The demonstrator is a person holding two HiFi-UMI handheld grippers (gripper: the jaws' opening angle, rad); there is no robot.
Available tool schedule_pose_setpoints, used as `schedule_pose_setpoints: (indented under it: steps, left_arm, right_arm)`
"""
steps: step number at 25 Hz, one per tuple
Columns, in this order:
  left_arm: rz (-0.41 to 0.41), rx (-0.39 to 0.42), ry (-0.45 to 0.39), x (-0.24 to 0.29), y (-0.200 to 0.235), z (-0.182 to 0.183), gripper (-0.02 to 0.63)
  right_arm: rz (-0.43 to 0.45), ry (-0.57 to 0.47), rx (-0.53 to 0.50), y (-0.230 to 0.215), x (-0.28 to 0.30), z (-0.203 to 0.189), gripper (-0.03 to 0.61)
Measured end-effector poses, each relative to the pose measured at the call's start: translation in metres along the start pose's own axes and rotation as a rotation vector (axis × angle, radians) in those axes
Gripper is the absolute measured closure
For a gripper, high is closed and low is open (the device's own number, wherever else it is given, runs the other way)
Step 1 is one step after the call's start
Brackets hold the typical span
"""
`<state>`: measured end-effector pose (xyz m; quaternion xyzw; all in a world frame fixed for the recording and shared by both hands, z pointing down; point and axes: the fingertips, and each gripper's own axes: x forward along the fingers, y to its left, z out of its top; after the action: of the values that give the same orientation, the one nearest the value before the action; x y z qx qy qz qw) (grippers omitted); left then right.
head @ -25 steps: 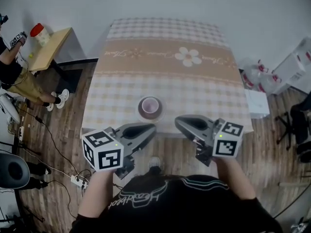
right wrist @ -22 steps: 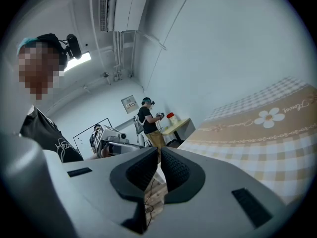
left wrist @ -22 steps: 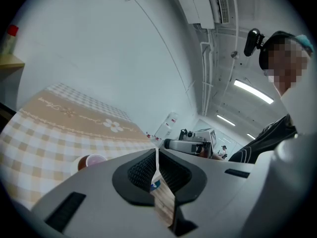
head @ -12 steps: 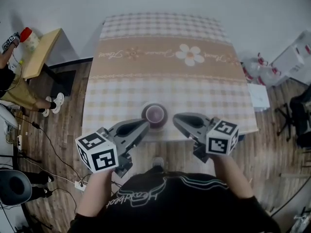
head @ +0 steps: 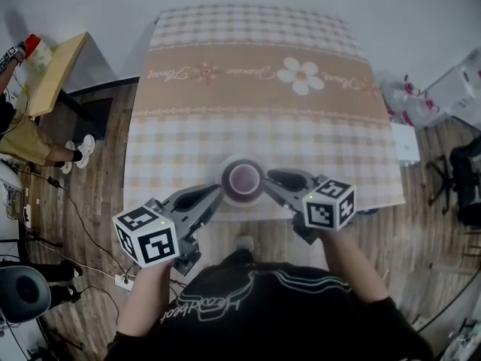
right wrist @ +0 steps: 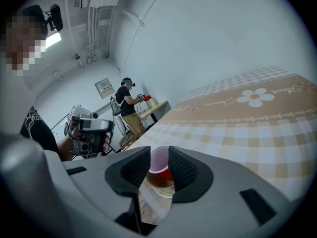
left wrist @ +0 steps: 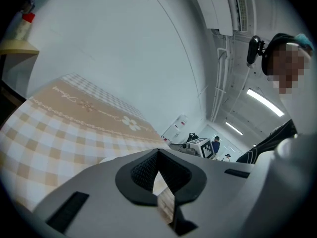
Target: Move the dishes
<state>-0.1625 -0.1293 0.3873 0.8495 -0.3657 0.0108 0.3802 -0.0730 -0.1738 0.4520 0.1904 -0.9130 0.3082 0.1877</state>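
A pink cup (head: 243,177) stands on a white plate (head: 228,194) at the near edge of the checked table (head: 248,74). My right gripper (head: 272,177) sits just right of the plate. Its jaws have just been opening, and in the right gripper view (right wrist: 158,155) the cup (right wrist: 158,160) and plate (right wrist: 161,192) show through the gap just beyond the tips, untouched by the pads. My left gripper (head: 216,194) is at the plate's left edge. In the left gripper view (left wrist: 158,155) its tips meet, with nothing between them.
A small wooden side table (head: 49,70) with a red-lidded jar (head: 34,47) stands at the left, next to a seated person (head: 19,126). Cables and a power strip (head: 120,280) lie on the floor. Boxes (head: 455,96) and a chair (head: 466,179) are on the right.
Both grippers have come down and forward to either side of the cup and plate. The right gripper's jaws have gone from shut to open.
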Motion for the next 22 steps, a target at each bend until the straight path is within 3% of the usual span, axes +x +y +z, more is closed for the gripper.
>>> schedule_pose_setpoints:
  steps: [9,13,22]
  left_arm:
    - [0.01,-0.014,0.012,0.002,0.014,-0.009,0.618]
    - [0.04,-0.041,0.016,-0.003,0.026,-0.013,0.618]
    - [0.073,-0.093,-0.004,-0.011,0.041,-0.011,0.62]
  right_arm:
    - [-0.007,0.037,0.104,-0.02,0.032,-0.015,0.475]
    - [-0.047,0.086,0.107,-0.027,0.044,-0.023,0.476]
    - [-0.034,0.092,0.156,-0.025,0.051,-0.026,0.501]
